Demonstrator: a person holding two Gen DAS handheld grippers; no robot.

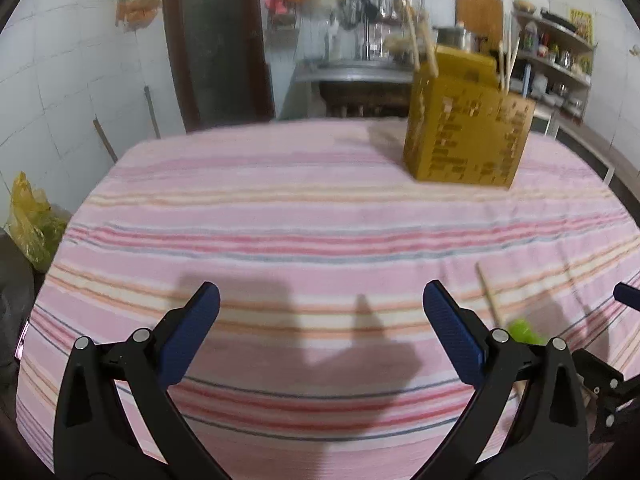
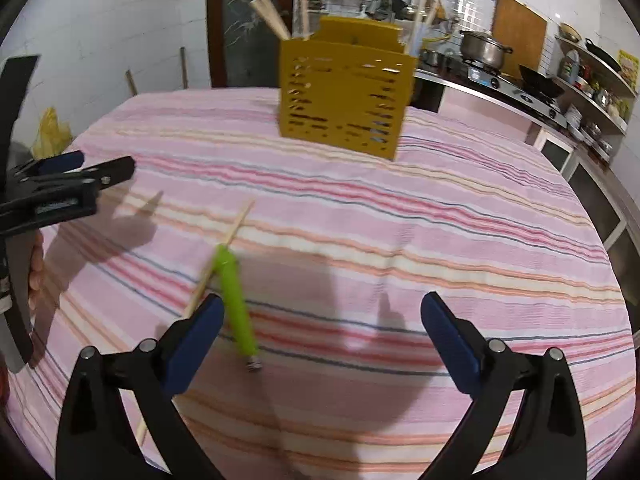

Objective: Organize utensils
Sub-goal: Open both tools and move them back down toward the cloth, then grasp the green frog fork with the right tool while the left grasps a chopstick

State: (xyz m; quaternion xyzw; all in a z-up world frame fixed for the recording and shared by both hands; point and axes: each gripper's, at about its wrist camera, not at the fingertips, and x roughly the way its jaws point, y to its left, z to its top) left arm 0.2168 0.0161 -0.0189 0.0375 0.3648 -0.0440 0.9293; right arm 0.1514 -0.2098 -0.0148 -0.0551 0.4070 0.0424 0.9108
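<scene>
Only the right wrist view shows the green-handled utensil (image 2: pixel 234 300) whole, lying on the striped cloth (image 2: pixel 440 216) across a wooden chopstick (image 2: pixel 236 228); the left view catches a blurred green scrap. Both the left gripper (image 1: pixel 320 332) and right gripper (image 2: pixel 322 334) gape empty. The yellow holder (image 2: pixel 344 96) stands well beyond, its contents blurred.

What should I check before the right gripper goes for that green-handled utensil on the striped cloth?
1. Right gripper open and empty: ok.
2. Left gripper open and empty: ok.
3. Green-handled utensil lying loose on the striped cloth: ok.
4. Utensil centred between the right jaws: not ok, it lies by the left finger.
5. Chopstick clear of the utensil: not ok, it lies alongside.
6. Yellow holder upright: ok.
</scene>
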